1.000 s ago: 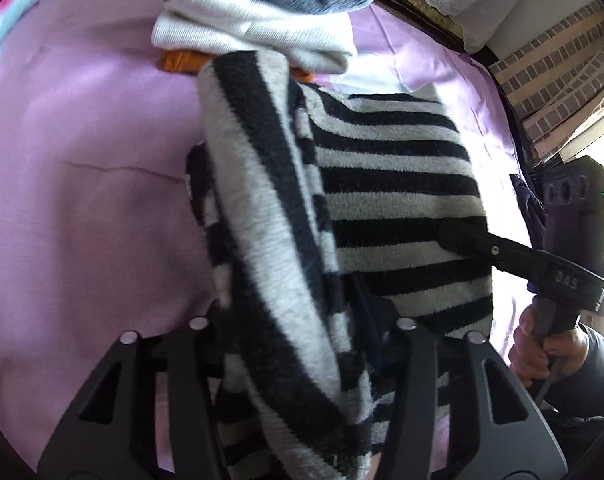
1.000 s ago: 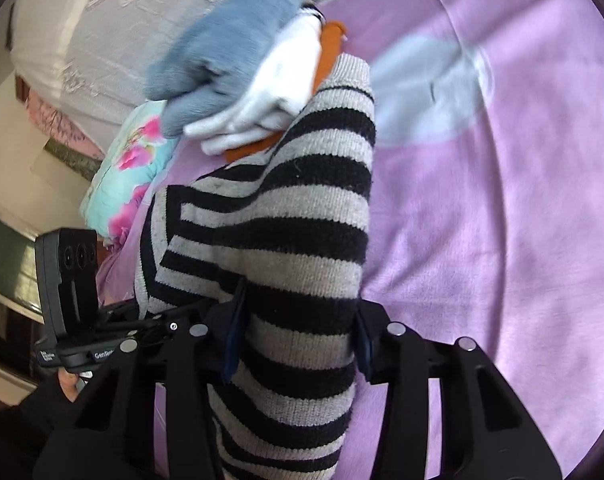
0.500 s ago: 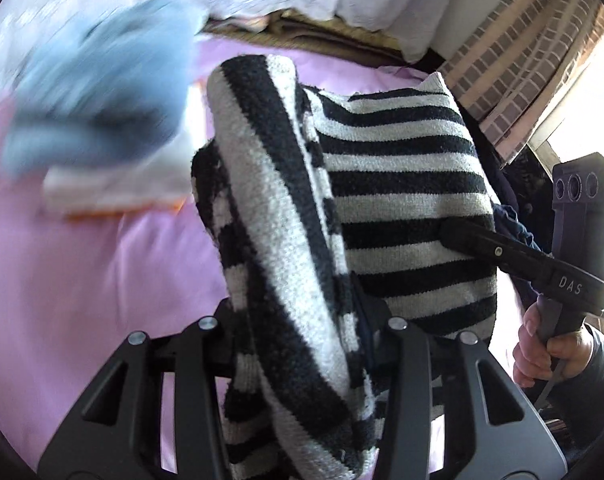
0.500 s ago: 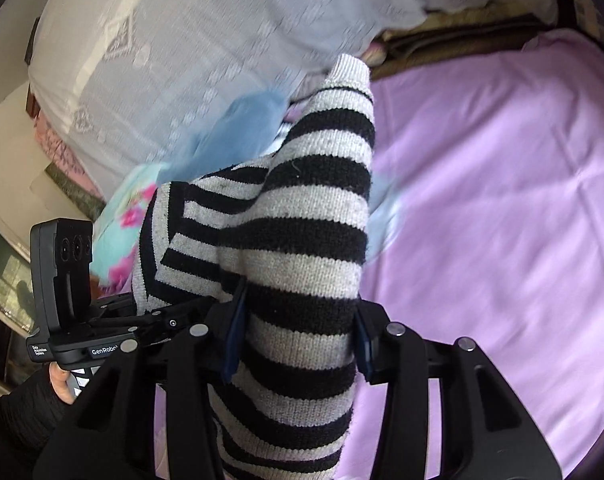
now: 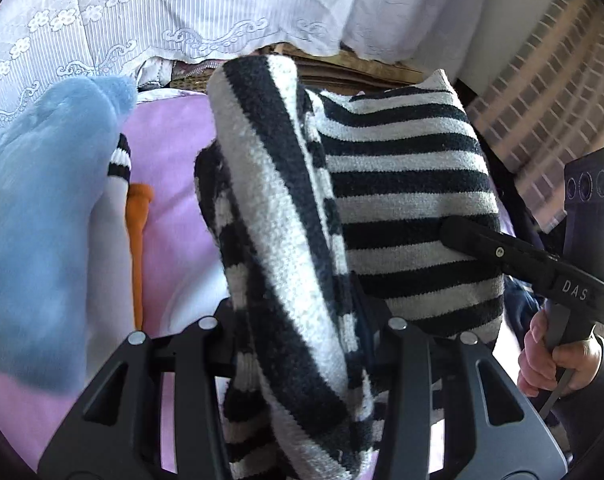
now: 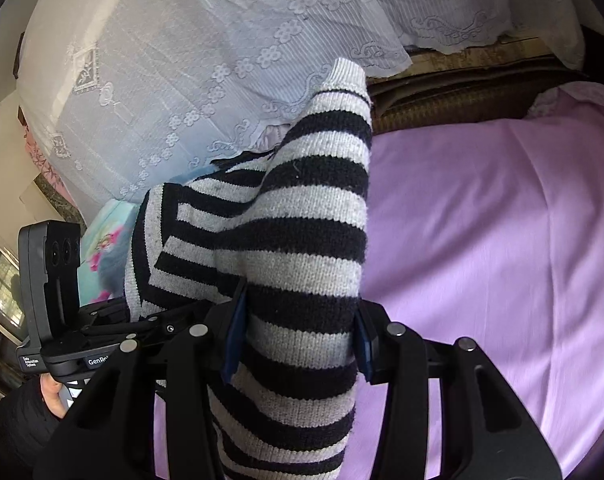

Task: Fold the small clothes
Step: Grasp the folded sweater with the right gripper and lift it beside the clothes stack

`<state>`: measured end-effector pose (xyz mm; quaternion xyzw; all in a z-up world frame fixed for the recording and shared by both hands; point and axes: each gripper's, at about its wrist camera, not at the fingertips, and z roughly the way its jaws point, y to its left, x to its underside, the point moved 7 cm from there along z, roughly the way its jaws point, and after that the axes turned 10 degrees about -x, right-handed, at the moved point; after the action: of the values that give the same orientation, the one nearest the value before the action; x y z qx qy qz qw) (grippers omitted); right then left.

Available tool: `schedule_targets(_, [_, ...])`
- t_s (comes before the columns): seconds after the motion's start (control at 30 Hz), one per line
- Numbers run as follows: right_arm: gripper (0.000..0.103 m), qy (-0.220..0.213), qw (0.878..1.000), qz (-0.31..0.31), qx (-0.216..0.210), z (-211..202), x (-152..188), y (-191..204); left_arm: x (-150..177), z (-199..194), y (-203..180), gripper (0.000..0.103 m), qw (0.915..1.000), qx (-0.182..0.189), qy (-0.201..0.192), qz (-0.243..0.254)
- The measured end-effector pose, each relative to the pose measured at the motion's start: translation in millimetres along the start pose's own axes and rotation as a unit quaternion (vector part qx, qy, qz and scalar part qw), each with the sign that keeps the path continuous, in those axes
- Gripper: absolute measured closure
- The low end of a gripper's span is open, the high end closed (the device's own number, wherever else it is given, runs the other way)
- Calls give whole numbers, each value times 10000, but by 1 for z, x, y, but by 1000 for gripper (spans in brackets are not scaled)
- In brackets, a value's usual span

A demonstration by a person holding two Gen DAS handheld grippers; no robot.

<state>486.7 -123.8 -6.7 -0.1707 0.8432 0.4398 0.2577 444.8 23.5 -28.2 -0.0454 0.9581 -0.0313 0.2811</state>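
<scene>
A black-and-white striped knit garment [image 5: 405, 208] hangs folded between both grippers, lifted above the purple bed sheet [image 5: 170, 184]. My left gripper [image 5: 302, 320] is shut on one bunched edge of it. My right gripper [image 6: 298, 332] is shut on the other edge, where the striped garment [image 6: 302, 216] stands up in front of the lens. The right gripper [image 5: 481, 244] also shows in the left wrist view, pressed into the fabric's right side. The left gripper [image 6: 142, 320] shows at the lower left of the right wrist view, hidden partly by the knit.
A pile of folded clothes lies to the left: a fluffy blue piece [image 5: 42, 216] on top, a white one [image 5: 106, 256] and an orange one [image 5: 138, 236] beneath. White lace bedding [image 6: 222, 48] rises behind. Purple sheet [image 6: 481, 240] spreads to the right. A hand [image 5: 557, 360] grips the right handle.
Both grippers have risen and tilted up with the striped garment still held; the folded pile slid from the top of the left view to its left side, and the lace bedding came into view.
</scene>
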Motion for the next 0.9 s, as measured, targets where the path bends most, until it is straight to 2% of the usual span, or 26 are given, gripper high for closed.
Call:
schedule_targets(0.23, [57,160,9998,105,-40,43,-12,-38,-19,58,19,61,9995,-96,232,-200])
schedule_targets(0.43, [57,420,9988,257,69,73,-1,-67,-11,98,30,61,9981,-146,483,-340])
schedule_targets(0.53, [56,439,9981,430,93,79,6,-80,-5,108,31,61,9980,-188,514,-313])
schedule_targets(0.63, [51,450,9964,705,120,81,12,-95,-5,111,27,59,9984,-238,466,-201])
schedule_targets(0.83, [35,472,9952,708,488,81,12,-104,-5,116,28,46,9977,-438,489,-174])
schedule_targets(0.9, [33,478,9946,658,649,77,10,-104,-4,114,32,37,9970,-583,480,-172])
